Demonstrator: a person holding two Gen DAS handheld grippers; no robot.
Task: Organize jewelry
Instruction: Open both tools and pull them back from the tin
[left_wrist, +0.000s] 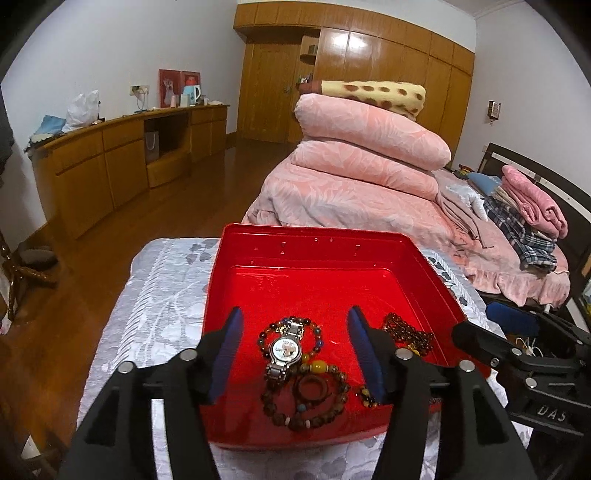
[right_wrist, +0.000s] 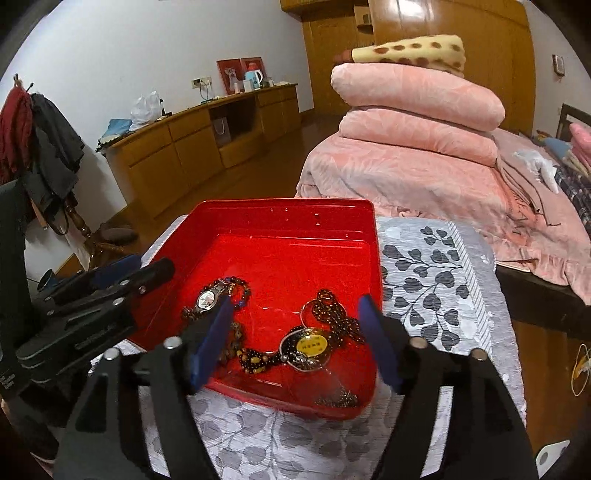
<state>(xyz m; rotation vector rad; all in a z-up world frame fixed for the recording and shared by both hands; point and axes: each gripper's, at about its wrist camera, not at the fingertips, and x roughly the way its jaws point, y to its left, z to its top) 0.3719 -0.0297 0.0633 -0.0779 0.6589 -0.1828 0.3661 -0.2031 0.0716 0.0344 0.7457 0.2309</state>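
We see both grippers tilted downward over the near end of a red tray (left_wrist: 258, 280), which sits on a grey leaf-patterned cloth (left_wrist: 162, 295).

Left gripper (left_wrist: 295, 350): jaws apart, blue pads clear of everything. Between them, lying on the tray floor, is a wristwatch (left_wrist: 283, 350) with a metal link band and pale dial. It rests across a bracelet of mixed coloured beads (left_wrist: 273, 328). Just nearer us lies a brown wooden-bead bracelet (left_wrist: 306, 410) with a yellow bead, ringed around a dark wooden ring (left_wrist: 312, 387).

Right gripper (right_wrist: 295, 343): jaws also apart, gripping nothing. Between its pads we note a round pendant (right_wrist: 312, 345) with a yellow face, touching a dark amber bead strand (right_wrist: 332, 314) that loops toward the tray's right wall. A thin chain (right_wrist: 338, 398) lies in the near right corner, blurred through the tray's translucent rim.

In the right wrist view the left gripper (right_wrist: 110, 280) enters from the left edge over the tray's left rim. All jewelry is inside the tray, clustered in its near half; the far half is bare red.
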